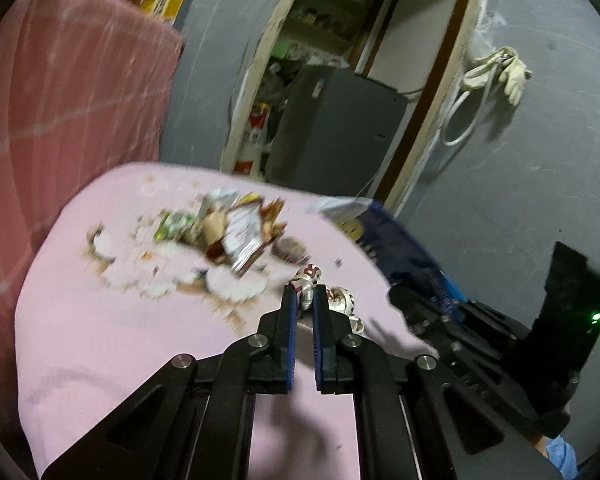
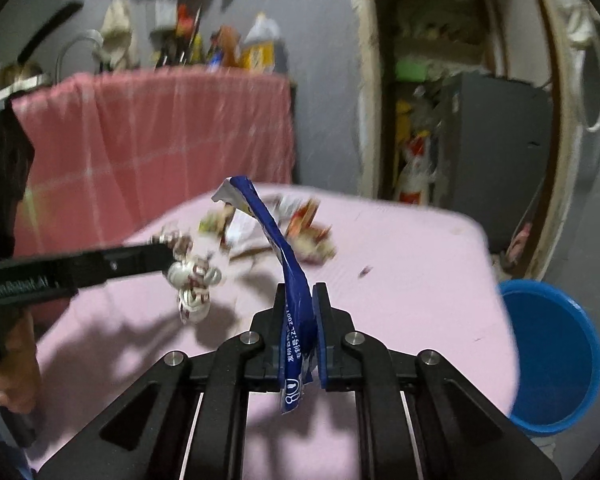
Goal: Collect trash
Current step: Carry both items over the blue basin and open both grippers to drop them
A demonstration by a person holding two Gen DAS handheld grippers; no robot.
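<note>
Left tool (image 1: 304,294): jaws drawn narrow, clamped on a crumpled white-and-red wrapper (image 1: 309,280) held above the tabletop; in the right wrist view the same tool (image 2: 168,254) reaches in from the left with the wrapper (image 2: 192,280) hanging off its tip.

Right tool (image 2: 300,294): jaws narrow, pinching a long blue-and-white packet (image 2: 278,248) that stands up between the fingers, its torn top leaning left and its lower end dangling below the jaws; in the left wrist view this packet (image 1: 380,232) shows blurred at the right edge of the tabletop, above the black body of the right tool.

Tabletop (image 1: 120,340): covered in pale pink, with brownish stains around the litter.

Remaining trash: a blurred pile of wrappers (image 1: 236,236) lies on the far middle part of the tabletop, beyond both tools; the single pieces cannot be told apart. A tiny scrap (image 2: 366,270) lies apart to the right of it.

Bin: a blue tub (image 2: 552,364) stands on the floor just beside the right edge of the tabletop.

Surroundings: a pink checked cloth (image 2: 160,148) hangs over the counter behind the tabletop; a grey cabinet (image 1: 340,128) stands in the open doorway; pale gloves (image 1: 500,72) hang on the grey wall.
</note>
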